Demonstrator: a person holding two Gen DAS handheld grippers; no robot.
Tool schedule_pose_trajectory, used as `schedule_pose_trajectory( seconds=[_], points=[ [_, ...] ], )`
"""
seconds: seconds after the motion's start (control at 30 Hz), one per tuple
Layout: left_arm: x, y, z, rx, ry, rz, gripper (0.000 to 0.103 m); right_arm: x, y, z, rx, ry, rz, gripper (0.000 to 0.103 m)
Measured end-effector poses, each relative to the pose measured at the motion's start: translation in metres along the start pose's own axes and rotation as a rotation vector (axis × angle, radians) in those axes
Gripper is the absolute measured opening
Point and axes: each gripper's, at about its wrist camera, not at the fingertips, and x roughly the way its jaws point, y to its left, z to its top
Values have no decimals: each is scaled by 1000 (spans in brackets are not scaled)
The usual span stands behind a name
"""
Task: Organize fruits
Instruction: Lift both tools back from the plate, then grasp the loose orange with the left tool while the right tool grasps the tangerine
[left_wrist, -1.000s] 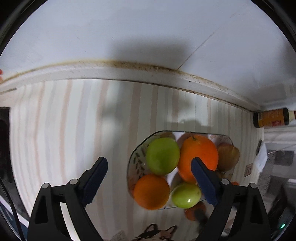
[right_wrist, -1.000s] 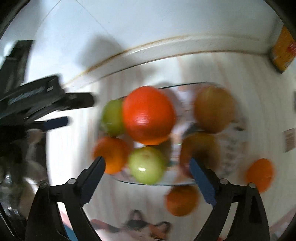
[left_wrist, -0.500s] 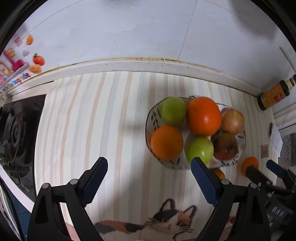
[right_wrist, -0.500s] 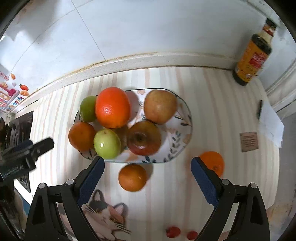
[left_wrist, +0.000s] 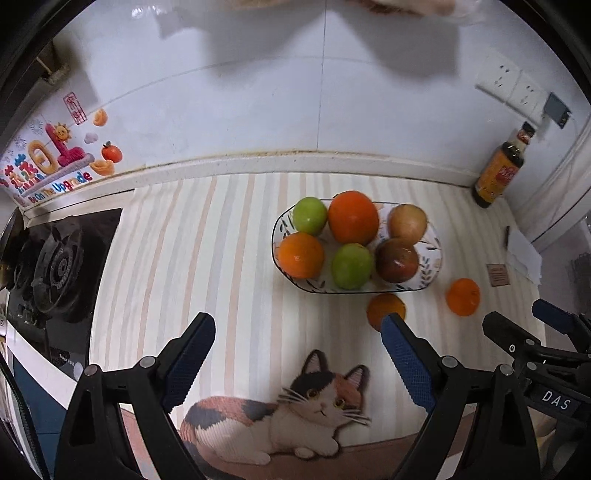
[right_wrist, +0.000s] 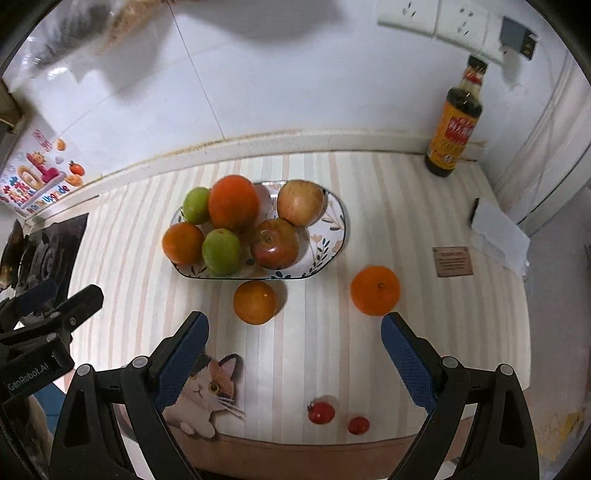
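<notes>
- Plate (right_wrist: 334, 236), oval with a leaf pattern, on the striped mat (right_wrist: 369, 192) near the back wall; 6 fruits piled on it.
- On the plate: 2 green fruits (right_wrist: 221, 252), 1 big orange (right_wrist: 233, 202) at the back, 1 smaller orange (right_wrist: 183, 242) at the left end, 1 red apple (right_wrist: 275, 243), 1 pale apple (right_wrist: 301, 202).
- Off the plate: 1 loose orange (right_wrist: 255, 302) just in front of the rim, another orange (right_wrist: 375, 290) further right, well apart from the plate.
- 2 small red tomatoes (right_wrist: 321, 412) near the mat's front edge.
- Left gripper (left_wrist: 297, 343): fingers spread wide, nothing between them, above the cat picture (left_wrist: 295, 417).
- Right gripper (right_wrist: 293, 338): fingers spread wide, holding nothing, raised above the 2 loose oranges.
- Sauce bottle (right_wrist: 456, 122) upright in the back right corner.
</notes>
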Motion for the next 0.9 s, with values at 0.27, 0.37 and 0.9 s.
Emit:
schedule_pose_trajectory(
  seconds=[0.27,0.37,0.9],
  points=[
    [-50,-8,-12,7,-78,-20,92,-58,-4,-17,-2,-94,-12,97],
    [-63,-10,-16,6,-91,-29,92,-75,-7,-22,4,-118,-8,97],
    [-65,-18,-18,-13,-81,-14,92,-89,-17,-25,16,-116,70,97]
  ],
)
